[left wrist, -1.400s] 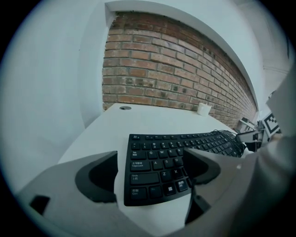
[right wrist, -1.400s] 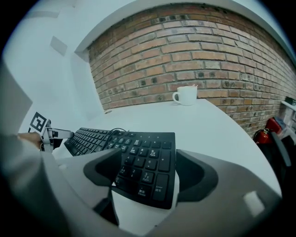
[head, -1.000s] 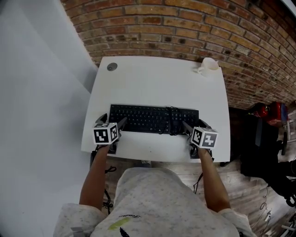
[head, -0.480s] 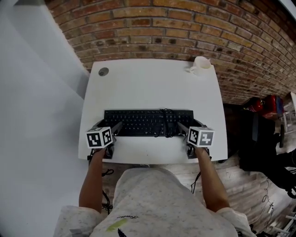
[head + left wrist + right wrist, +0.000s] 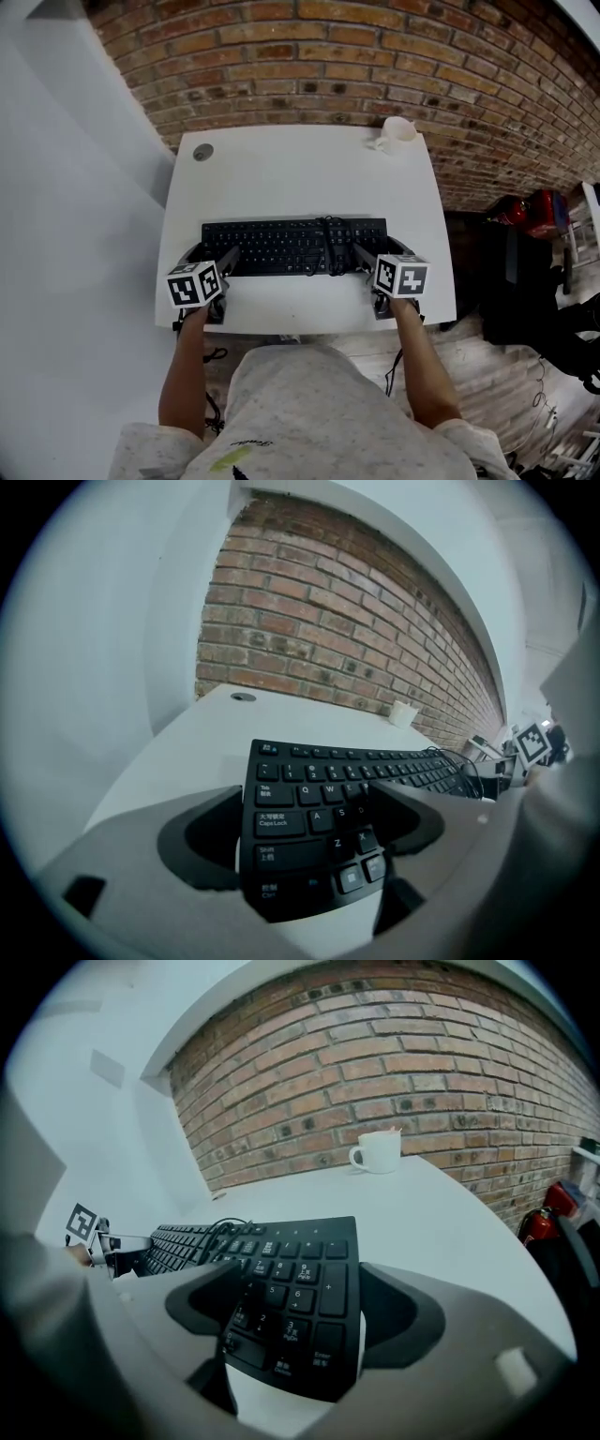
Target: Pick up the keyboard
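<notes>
Black keyboard [image 5: 281, 246] between left gripper [image 5: 214, 255], right gripper [image 5: 378, 251]

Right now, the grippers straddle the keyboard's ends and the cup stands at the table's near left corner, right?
No: the head view shows the cup at the table's far right corner; left gripper and right gripper do straddle the keyboard's ends.

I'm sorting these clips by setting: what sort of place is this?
Probably an office or studio workspace: a white desk with a black keyboard and a cup on it, set against a bare brick wall.
</notes>
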